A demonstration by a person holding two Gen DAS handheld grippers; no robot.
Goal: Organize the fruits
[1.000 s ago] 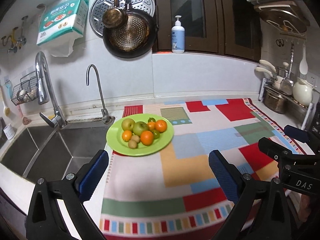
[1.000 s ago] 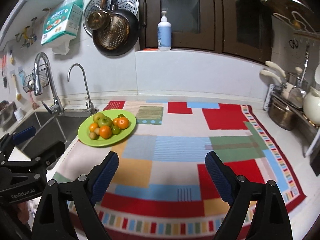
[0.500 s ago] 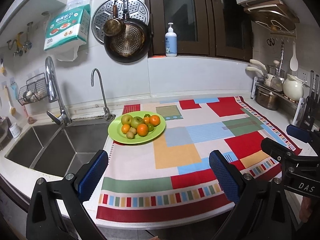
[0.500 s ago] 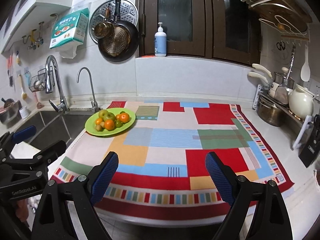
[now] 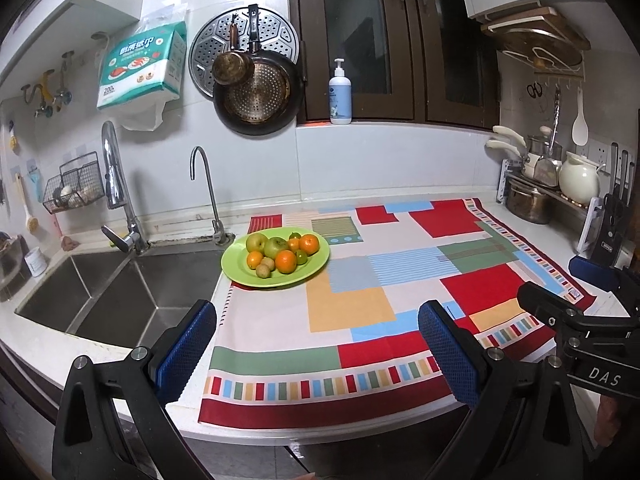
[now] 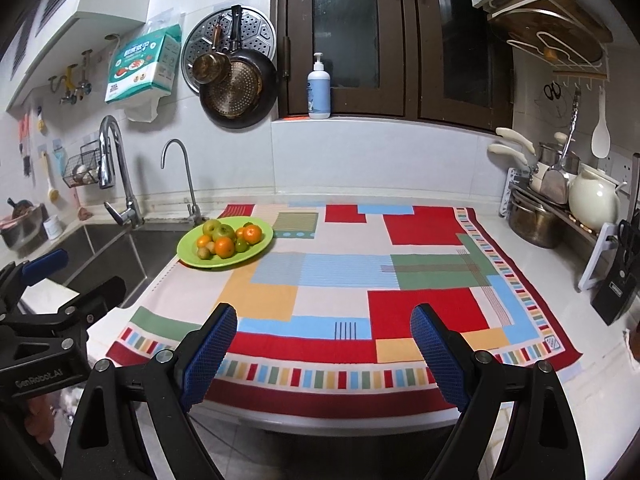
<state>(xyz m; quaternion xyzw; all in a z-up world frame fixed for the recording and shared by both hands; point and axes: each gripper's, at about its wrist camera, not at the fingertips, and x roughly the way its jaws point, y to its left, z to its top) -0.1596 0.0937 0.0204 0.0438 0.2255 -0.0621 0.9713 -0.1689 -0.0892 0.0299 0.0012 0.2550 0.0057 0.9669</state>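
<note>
A green plate [image 5: 240, 274] [image 6: 188, 254] holds several fruits: green apples [image 5: 276, 247] [image 6: 223, 233], oranges [image 5: 285, 261] [image 6: 224, 247] and small brownish fruits. It sits at the far left corner of a colourful patchwork cloth [image 5: 360, 304] [image 6: 344, 280], beside the sink. My left gripper [image 5: 318, 330] is open and empty, held back over the counter's front edge. My right gripper [image 6: 324, 336] is open and empty, also back at the front edge. Each gripper shows at the edge of the other's view.
A steel sink [image 5: 100, 292] with two taps lies left of the plate. Pots, a white jug [image 6: 592, 196] and a knife block [image 6: 616, 280] stand on the right. Pans hang on the back wall, and a soap bottle [image 5: 340, 94] stands on the sill.
Both grippers have pulled back from the counter and away from the plate; the front edge of the cloth and counter has come into view. Both stay open.
</note>
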